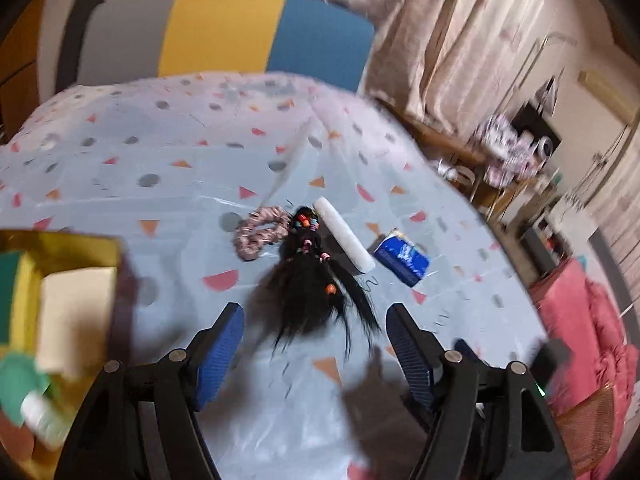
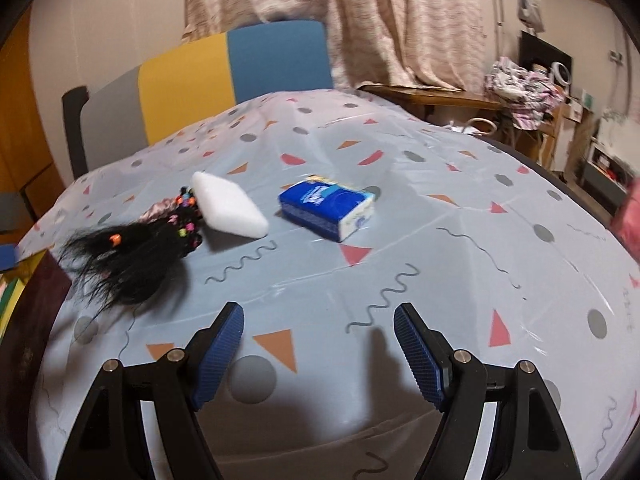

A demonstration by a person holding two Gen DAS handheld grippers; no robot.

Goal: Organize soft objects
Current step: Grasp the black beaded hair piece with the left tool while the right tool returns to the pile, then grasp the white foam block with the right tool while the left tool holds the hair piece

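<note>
L gripper (image 1: pixel 316 328): jaws spread wide, nothing btwn the pads; hovers over the tabletop (image 1: pixel 160 184), tips just short of the black hair piece.
R gripper (image 2: pixel 319 330): jaws apart too, empty; above bare cloth, well short of the things.
Black hair piece (image 1: pixel 316 280): long black strands w/ coloured beads, lying flat, loose ends fanned toward L gripper; in R view it sits far left near the tabletop edge (image 2: pixel 132 256).
Pink scrunchie (image 1: pixel 258 234): touching the beaded end of the hair, on its left in L view.
White sponge (image 2: pixel 228 206): flat block, right beside the beaded end, far side from the scrunchie.
Blue tissue pack (image 2: pixel 330 210): apart from the sponge, to its right, lying flat.
Yellow box (image 1: pixel 28 280): at L view's left edge, beside the tabletop; holds a cream block (image 1: pixel 76 316) & green items, blurred.
Backdrop: grey/yellow/blue panel (image 2: pixel 224 68), curtain (image 2: pixel 360 20).
</note>
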